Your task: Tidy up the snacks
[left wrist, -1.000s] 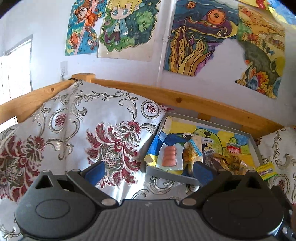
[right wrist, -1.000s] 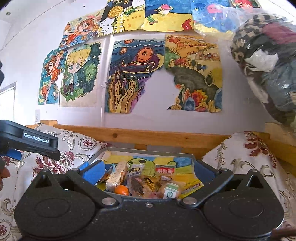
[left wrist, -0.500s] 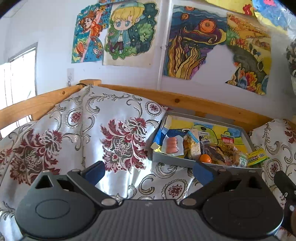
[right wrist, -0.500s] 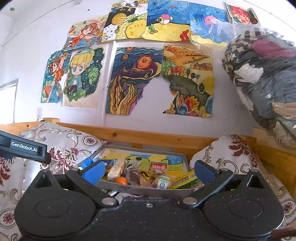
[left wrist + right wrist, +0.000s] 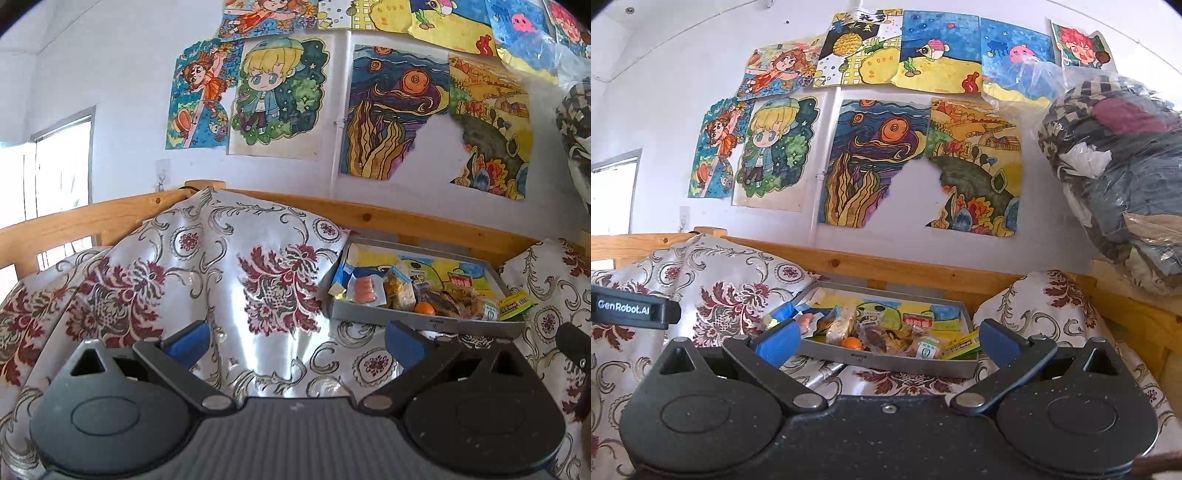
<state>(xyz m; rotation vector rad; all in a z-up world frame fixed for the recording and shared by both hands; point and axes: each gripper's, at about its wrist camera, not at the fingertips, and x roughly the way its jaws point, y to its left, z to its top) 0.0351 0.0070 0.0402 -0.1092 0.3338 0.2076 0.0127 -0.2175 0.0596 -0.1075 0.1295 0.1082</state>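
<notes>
Now farther from snack tray [image 5: 886, 363], both tongs [image 5: 295, 338] [image 5: 886, 341] gaping, empty

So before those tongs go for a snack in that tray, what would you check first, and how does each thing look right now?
1. Left tongs open and empty: ok.
2. Right tongs open and empty: ok.
3. Tray in view ahead of the right tongs: ok.
4. Snacks visible, such as the small orange near the front wall and the sausage packet at the left end: ok.
5. Green-and-yellow packet lies fully inside the tray: not ok, it sticks out over the right corner.
6. Tray steady on the patterned cloth: cannot tell.
</notes>
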